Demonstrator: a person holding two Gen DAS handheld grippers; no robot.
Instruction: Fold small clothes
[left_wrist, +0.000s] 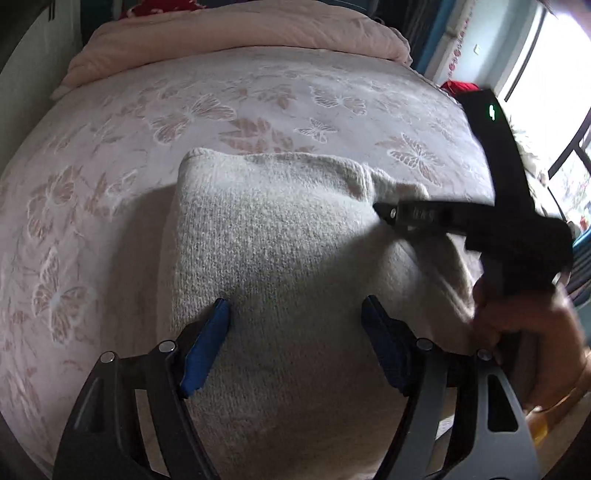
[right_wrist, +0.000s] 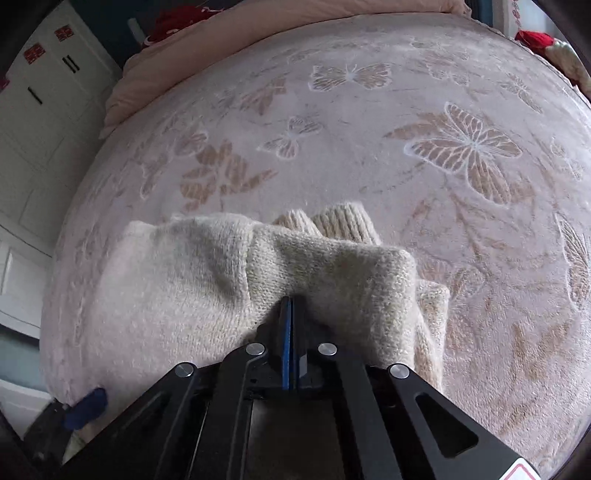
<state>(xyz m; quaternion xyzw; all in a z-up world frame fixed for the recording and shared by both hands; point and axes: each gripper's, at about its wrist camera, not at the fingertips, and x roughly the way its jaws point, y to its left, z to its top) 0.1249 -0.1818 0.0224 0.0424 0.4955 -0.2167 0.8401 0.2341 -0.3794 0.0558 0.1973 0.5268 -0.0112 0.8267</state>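
A cream knitted sweater (left_wrist: 273, 236) lies partly folded on the bed. My left gripper (left_wrist: 295, 310) is open, its blue-padded fingers (left_wrist: 207, 347) resting over the sweater's near part with nothing between them. My right gripper (right_wrist: 291, 306) is shut on a fold of the sweater (right_wrist: 332, 266) at its right side, with ribbed cuffs (right_wrist: 343, 221) showing just beyond. In the left wrist view the right gripper (left_wrist: 384, 212) reaches in from the right onto the sweater's right edge, held by a hand (left_wrist: 532, 332).
The bed is covered by a pale pink butterfly-patterned blanket (left_wrist: 221, 118). A folded pink quilt (left_wrist: 236, 37) lies at the far end. White cupboards (right_wrist: 40, 122) stand left of the bed; a window (left_wrist: 554, 74) is at the right.
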